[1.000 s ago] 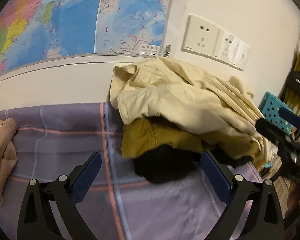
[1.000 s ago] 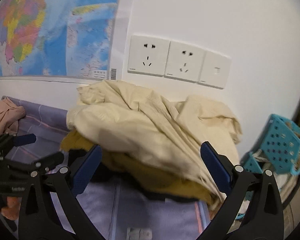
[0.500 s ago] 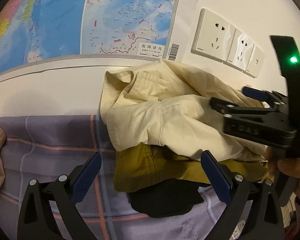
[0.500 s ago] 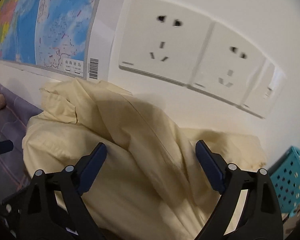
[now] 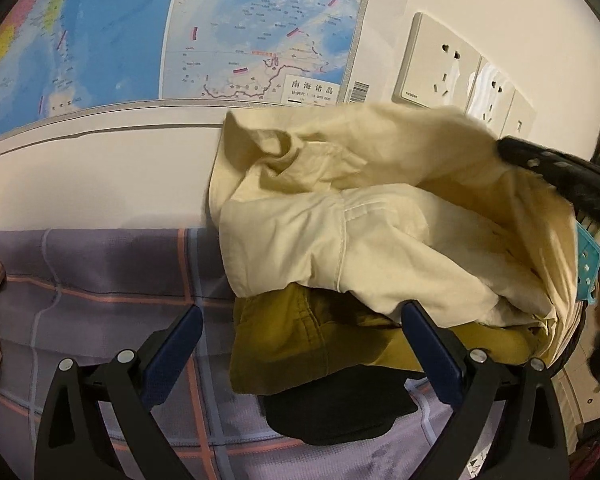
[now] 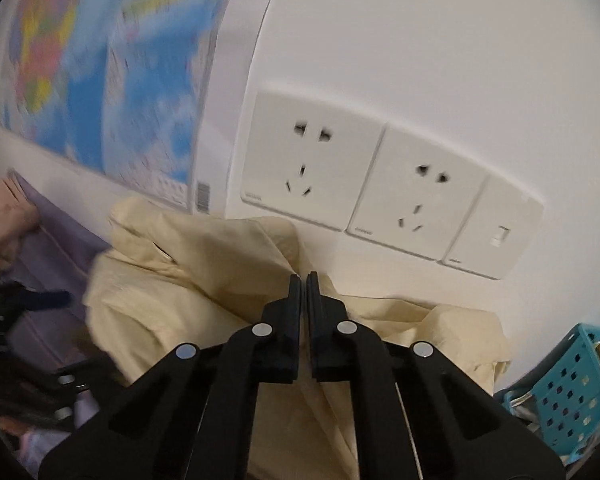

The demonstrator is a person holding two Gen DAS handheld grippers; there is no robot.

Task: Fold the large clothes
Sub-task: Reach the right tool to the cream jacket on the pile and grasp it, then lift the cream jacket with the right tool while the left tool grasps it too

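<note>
Above the pile, right gripper [image 6: 303, 280] jaws pinch cream garment [image 6: 188, 280] (left gripper [image 5: 300, 356] gapes).

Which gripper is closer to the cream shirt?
Right. The right gripper has its jaws pinched on the cream shirt. The left gripper hangs open in front of the pile, not touching it.
</note>
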